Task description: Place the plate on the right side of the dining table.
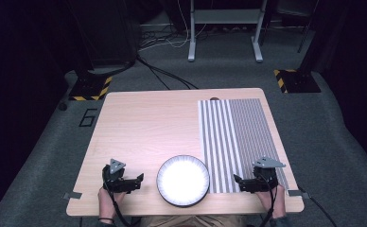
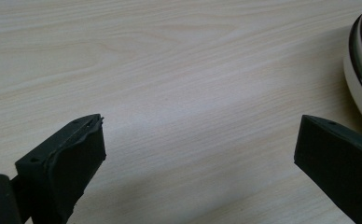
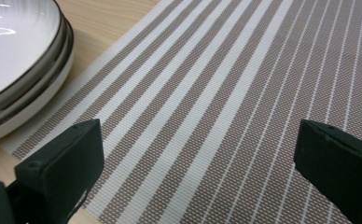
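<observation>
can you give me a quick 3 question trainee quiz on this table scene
1. True or false: the plates lie wholly on the striped placemat.
2. The left hand-held gripper is: A open, B shut on a plate, C shut on nothing.
3. Over what surface does the right hand-held gripper sit?

Key:
1. False; they rest on the bare wooden table, at the mat's left edge.
2. A
3. The striped placemat, jaws open.

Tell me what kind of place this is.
Probably a lab or recording studio, not a home: a light wooden table on grey carpet, hazard-striped stand bases, loose cables and dark surroundings.
</observation>
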Motion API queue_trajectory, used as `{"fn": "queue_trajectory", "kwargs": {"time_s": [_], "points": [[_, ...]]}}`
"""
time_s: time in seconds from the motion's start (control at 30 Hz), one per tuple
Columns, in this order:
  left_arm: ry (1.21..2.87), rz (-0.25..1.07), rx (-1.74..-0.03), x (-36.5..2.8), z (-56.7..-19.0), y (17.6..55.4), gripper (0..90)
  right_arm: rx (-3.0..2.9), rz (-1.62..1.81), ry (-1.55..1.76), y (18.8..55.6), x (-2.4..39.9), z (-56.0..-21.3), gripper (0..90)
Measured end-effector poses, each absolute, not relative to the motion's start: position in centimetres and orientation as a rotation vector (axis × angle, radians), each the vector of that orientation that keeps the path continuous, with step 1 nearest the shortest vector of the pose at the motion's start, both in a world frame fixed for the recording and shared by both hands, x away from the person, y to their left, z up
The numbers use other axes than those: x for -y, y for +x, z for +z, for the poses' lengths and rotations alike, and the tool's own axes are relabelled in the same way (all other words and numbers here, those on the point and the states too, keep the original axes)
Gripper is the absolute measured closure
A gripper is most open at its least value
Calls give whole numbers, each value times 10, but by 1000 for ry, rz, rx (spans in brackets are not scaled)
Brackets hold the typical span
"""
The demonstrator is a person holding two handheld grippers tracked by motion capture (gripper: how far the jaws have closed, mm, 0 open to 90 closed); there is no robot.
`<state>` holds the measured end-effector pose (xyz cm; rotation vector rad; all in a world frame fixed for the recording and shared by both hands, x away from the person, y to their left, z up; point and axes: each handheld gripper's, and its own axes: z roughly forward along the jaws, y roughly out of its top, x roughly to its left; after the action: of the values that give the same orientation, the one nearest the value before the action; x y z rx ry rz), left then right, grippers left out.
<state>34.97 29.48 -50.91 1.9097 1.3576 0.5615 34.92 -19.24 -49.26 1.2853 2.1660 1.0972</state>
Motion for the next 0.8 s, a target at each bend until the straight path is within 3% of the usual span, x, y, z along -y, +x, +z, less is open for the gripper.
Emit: {"fn": "queue_trajectory", "kwargs": {"time_s": [0.8], "points": [[1893, 495, -1290, -278, -499, 343, 26, -2231, 1193, 1186, 343, 160, -478, 17]]}}
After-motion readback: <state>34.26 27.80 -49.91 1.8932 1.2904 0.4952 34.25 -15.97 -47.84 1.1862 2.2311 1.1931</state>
